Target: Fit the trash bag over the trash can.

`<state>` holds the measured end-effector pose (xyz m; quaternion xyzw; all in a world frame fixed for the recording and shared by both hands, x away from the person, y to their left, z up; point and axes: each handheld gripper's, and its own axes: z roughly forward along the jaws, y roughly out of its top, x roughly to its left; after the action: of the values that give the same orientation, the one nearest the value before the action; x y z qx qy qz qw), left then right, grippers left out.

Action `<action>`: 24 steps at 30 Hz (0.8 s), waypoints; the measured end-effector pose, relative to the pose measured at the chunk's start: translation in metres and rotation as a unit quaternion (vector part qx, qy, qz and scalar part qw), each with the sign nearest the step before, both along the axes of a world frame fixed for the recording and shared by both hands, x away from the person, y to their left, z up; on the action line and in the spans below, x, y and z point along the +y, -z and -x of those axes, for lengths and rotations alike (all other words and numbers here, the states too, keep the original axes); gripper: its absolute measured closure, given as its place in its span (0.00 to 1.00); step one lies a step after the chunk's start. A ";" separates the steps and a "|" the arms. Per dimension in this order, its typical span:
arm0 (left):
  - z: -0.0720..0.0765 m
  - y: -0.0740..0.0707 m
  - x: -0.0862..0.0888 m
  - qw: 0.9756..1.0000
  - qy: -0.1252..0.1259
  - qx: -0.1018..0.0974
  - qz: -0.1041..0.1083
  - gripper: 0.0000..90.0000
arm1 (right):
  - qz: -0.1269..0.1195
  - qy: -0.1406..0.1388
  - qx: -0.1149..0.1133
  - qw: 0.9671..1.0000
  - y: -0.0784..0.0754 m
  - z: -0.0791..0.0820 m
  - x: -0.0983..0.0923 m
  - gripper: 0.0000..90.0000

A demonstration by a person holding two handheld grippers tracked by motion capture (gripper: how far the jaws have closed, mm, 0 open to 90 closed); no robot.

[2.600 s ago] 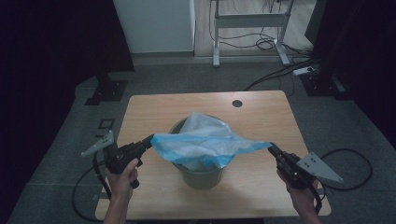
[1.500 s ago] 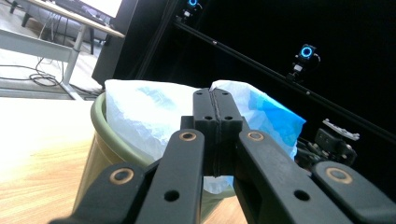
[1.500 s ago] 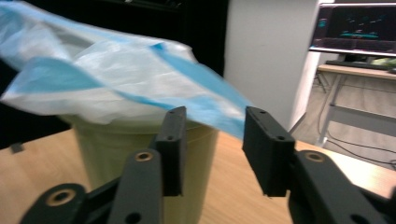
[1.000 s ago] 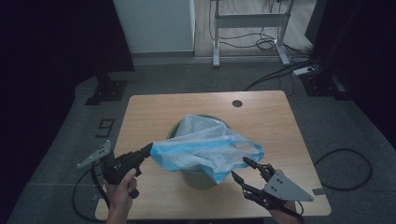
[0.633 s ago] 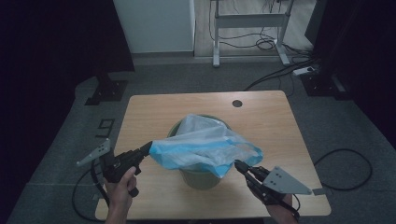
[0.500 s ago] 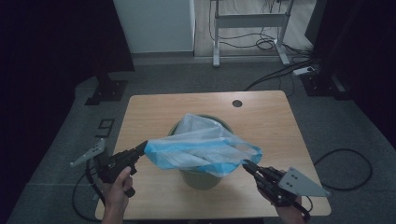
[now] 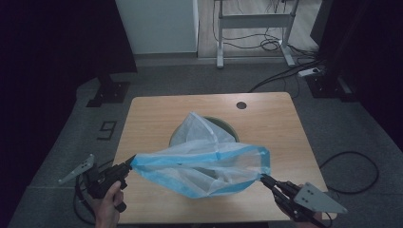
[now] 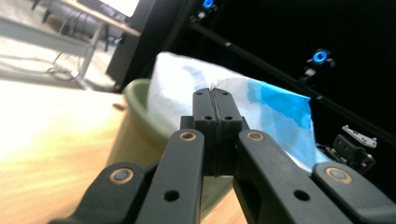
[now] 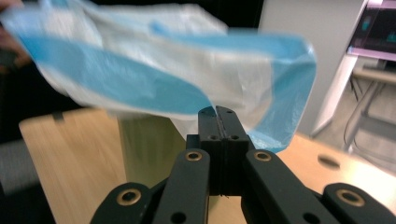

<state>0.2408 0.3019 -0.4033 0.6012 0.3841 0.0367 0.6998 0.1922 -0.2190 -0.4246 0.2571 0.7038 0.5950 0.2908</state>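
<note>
A blue-and-white plastic bag (image 7: pixel 204 164) is stretched wide above a green bin (image 7: pixel 229 126) in the middle of the wooden table (image 7: pixel 152 114). My left gripper (image 7: pixel 130 160) is shut on the bag's left corner near the table's front left. In the left gripper view the jaws (image 8: pixel 216 95) meet on a thin fold of the bag (image 8: pixel 275 107), with the bin (image 8: pixel 135 109) behind it. My right gripper (image 7: pixel 263 178) is shut on the bag's lower right corner. Seen from the right gripper view, its jaws (image 9: pixel 217 112) pinch the bag's edge (image 9: pixel 163 70) over the bin (image 9: pixel 144 144).
A round cable hole (image 7: pixel 241 105) sits near the table's far edge. A black cable (image 7: pixel 351 166) loops on the floor at the right. A desk frame (image 7: pixel 252 21) and a black stand base (image 7: pixel 108 92) stand beyond the table.
The right gripper, open beside the bag a second ago, has shut on its right corner. Both hands drew toward the near edge and lower, spreading the bag wider.
</note>
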 end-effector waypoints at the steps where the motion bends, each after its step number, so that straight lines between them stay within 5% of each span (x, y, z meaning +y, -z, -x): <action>1: 0.000 0.000 0.000 1.000 0.000 0.000 0.000 1.00 | 0.000 0.000 0.000 1.000 0.000 0.000 0.000 0.99; 4: -0.005 0.013 0.004 1.000 -0.010 0.017 -0.006 1.00 | 0.029 0.008 0.033 0.999 0.023 -0.017 0.005 0.99; 8: -0.013 0.027 0.007 0.999 -0.019 0.035 -0.008 1.00 | 0.054 0.028 0.042 0.997 0.033 -0.028 0.007 0.99; 13: -0.020 0.037 0.002 0.999 -0.020 0.041 -0.023 1.00 | 0.054 0.025 0.060 0.996 0.043 -0.043 0.012 0.99; 24: -0.013 0.049 0.010 0.998 -0.015 0.049 -0.030 1.00 | 0.058 -0.004 0.085 0.995 0.066 -0.039 0.013 0.98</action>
<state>0.2542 0.3123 -0.4523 0.6167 0.4262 0.0290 0.6612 0.2307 -0.2065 -0.4905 0.2864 0.7604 0.5302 0.2422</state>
